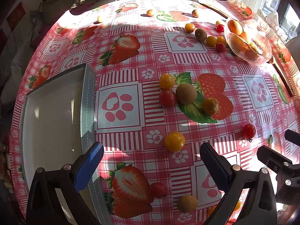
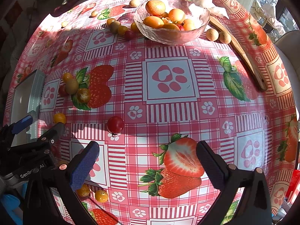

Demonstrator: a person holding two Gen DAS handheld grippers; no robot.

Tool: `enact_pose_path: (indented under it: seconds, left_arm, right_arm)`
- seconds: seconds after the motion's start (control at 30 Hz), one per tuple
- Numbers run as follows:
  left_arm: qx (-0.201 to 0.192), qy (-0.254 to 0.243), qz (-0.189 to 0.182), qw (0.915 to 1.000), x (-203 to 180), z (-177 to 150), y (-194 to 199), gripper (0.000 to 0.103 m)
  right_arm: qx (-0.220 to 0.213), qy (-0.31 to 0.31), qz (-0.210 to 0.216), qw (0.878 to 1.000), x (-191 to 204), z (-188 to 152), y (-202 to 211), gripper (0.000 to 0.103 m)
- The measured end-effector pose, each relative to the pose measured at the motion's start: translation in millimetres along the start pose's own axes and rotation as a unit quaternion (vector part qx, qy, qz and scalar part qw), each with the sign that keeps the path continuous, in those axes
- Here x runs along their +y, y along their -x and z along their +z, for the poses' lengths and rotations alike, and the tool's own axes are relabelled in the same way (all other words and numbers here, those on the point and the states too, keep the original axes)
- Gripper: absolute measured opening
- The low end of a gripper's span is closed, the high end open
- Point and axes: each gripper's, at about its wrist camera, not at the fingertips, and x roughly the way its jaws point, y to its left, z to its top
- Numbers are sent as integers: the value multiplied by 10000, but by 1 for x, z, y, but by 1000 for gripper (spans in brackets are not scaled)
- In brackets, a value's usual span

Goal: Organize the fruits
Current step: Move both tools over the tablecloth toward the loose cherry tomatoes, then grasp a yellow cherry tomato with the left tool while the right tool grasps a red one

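Small fruits lie scattered on the strawberry-print tablecloth [image 1: 120, 108]. In the left wrist view my left gripper [image 1: 151, 166] is open and empty, with a yellow tomato [image 1: 174, 141] just ahead between its fingers. Beyond it a kiwi [image 1: 186, 93] sits clustered with a red tomato [image 1: 167, 97] and yellow ones. A grey tray [image 1: 54, 116] lies to the left. My right gripper [image 2: 148, 161] is open and empty above the cloth, and a red cherry tomato [image 2: 115, 124] lies ahead on its left. A glass bowl [image 2: 171, 35] of orange fruits stands far back.
A wooden board [image 2: 241, 50] runs along the right behind the bowl, with two pale round fruits [image 2: 218, 35] beside it. More tomatoes and a kiwi [image 2: 114, 26] line up left of the bowl. Crumpled clear wrap [image 2: 208, 3] lies behind it. The left gripper [image 2: 37, 131] shows at the right view's left edge.
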Motion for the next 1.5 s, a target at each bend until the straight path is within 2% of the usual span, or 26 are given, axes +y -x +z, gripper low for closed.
enact_pose_path:
  seconds: [0.37,0.43,0.53,0.57,0.6,0.63,0.77,0.83,0.87,0.93,1.03,1.07,1.1,1.13,1.3,1.5]
  left_arm:
    - [-4,-165,-34,9999,-6,2,-12,103]
    - [-23,-186,-86,9998,-6,3,-12,103]
    - [-22,-215,-111,9997,-7,4,-13,101]
    - [-8,-216,-130,9997,-7,6,-13,97]
    - [31,-223,-149,9996,-7,6,-15,88]
    - [116,-230,-170,9995,-7,6,-17,85]
    - [127,-183,-228,9995,-5,7,-19,85]
    - [119,-184,-316,9993,-6,8,-18,78]
    - [122,-187,-387,9990,-6,8,-18,71]
    - [116,-218,-439,9987,-9,7,-16,64]
    - [68,-247,-531,9983,-14,6,-13,41]
    - [56,-261,-547,9981,-15,6,-12,38]
    - [56,-261,-563,9981,-15,6,-12,31]
    - [72,-236,-590,9979,-15,6,-11,26]
    - [63,60,-848,9964,-1,5,-2,26]
    - [-101,249,-922,9954,17,1,16,26]
  right_arm:
    - [-15,278,-6,9996,12,0,-10,102]
    - [-28,359,3,9994,14,2,-13,100]
    - [6,488,14,9988,19,6,-19,86]
    - [2,524,-2,9986,20,8,-20,82]
    - [-49,575,-32,9983,22,9,-20,81]
    - [-85,632,-45,9980,23,10,-20,81]
    - [-148,823,-82,9965,32,15,-24,74]
    - [-180,927,-139,9954,37,16,-25,70]
    - [-196,975,-165,9949,39,16,-25,66]
    - [-230,1066,-234,9938,45,18,-26,57]
    - [-271,1140,-236,9928,48,18,-25,38]
    - [-272,1129,-188,9931,48,19,-24,27]
    - [-266,1099,-165,9935,47,19,-24,21]
    - [-253,1024,-101,9944,45,19,-24,21]
    - [-132,526,269,9982,28,19,-19,21]
    - [-122,451,380,9982,30,17,-9,21]
